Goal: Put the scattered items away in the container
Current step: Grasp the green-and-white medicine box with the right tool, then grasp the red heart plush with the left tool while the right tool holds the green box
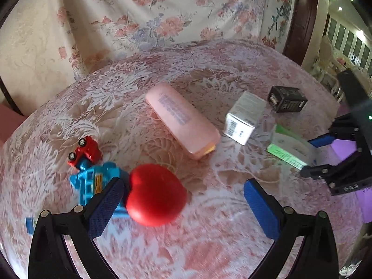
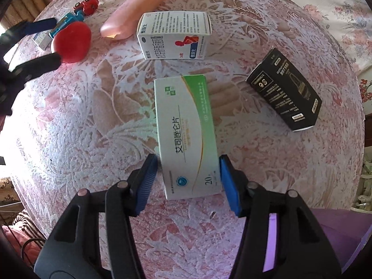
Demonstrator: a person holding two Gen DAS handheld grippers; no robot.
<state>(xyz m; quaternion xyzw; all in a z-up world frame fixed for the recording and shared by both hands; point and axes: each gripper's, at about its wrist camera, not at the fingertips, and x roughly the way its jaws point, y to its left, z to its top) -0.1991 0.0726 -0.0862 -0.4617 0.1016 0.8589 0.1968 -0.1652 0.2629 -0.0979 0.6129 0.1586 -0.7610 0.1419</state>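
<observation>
My left gripper (image 1: 183,197) is open, with a red heart-shaped toy (image 1: 155,195) between its fingers, close to the left finger. A blue and red toy truck (image 1: 93,169) lies just left of it. My right gripper (image 2: 188,176) is open around the near end of a white and green medicine box (image 2: 186,134), its pads beside the box edges. A pink case (image 1: 181,118), a white box (image 1: 244,118) and a black box (image 1: 287,98) lie further out. A purple container (image 2: 337,239) edge shows at the lower right.
The round table (image 1: 209,244) has a pink lace cloth. A floral-covered sofa (image 1: 139,11) stands behind it. The right gripper shows in the left wrist view (image 1: 311,155), and the left gripper in the right wrist view (image 2: 55,39).
</observation>
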